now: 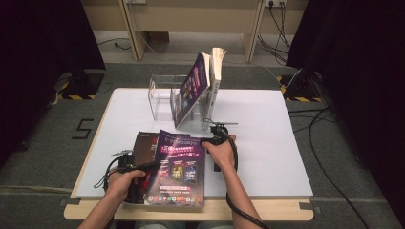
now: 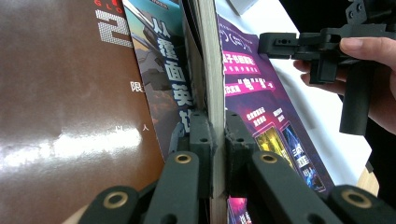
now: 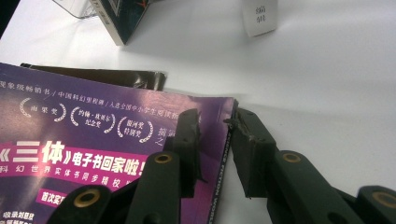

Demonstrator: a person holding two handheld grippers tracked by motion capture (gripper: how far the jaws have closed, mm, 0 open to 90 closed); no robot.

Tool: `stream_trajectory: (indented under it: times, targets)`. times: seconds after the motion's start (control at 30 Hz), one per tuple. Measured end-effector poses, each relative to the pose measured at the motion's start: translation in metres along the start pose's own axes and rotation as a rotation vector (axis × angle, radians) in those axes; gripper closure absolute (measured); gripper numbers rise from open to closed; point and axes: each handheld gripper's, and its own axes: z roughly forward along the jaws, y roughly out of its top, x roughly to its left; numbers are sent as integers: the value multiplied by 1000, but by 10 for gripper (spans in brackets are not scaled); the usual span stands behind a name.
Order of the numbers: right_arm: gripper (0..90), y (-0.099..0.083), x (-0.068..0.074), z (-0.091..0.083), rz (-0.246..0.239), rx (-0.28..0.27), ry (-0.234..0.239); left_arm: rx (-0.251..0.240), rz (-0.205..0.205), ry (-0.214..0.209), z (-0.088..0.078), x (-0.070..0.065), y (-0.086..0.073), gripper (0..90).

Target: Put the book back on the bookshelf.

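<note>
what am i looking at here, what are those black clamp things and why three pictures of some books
A person sits at a white table with a hand-held black two-jaw gripper in each hand; there is no robot arm. The high view looks down from above the person. The other two pictures come from cameras riding on each gripper, looking along its jaws.

The left gripper is shut on the edge of a purple-covered magazine, which lies partly on a dark brown-covered book. The right gripper straddles that magazine's far right corner; its jaws stand apart around the edge, and whether they press it is hard to tell.

Further back, a clear plastic book stand holds two more books leaning upright.
</note>
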Motion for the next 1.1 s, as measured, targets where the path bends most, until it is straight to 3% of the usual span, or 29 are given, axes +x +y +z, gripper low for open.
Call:
stream_trajectory:
  times: [0.27, 0.43, 0.63, 0.8, 0.97, 1.1]
  targets:
    - [735, 3, 2, 0, -7, 24, -15, 8, 5, 8, 1, -1, 1, 839]
    - [769, 3, -4, -1, 13, 21, 20, 25, 9, 17, 1, -2, 4, 839]
    - [785, 4, -5, -2, 27, 18, 29, 39, 7, 18, 1, -2, 6, 838]
    - [742, 4, -4, -1, 38, 28, 21, 33, 2, 12, 2, -2, 5, 838]
    - [660, 5, -4, 0, 56, 44, 47, 27, -2, 10, 3, -1, 5, 837]
    - [698, 5, -3, 1, 46, 43, 36, 26, -7, 7, 3, -1, 5, 837]
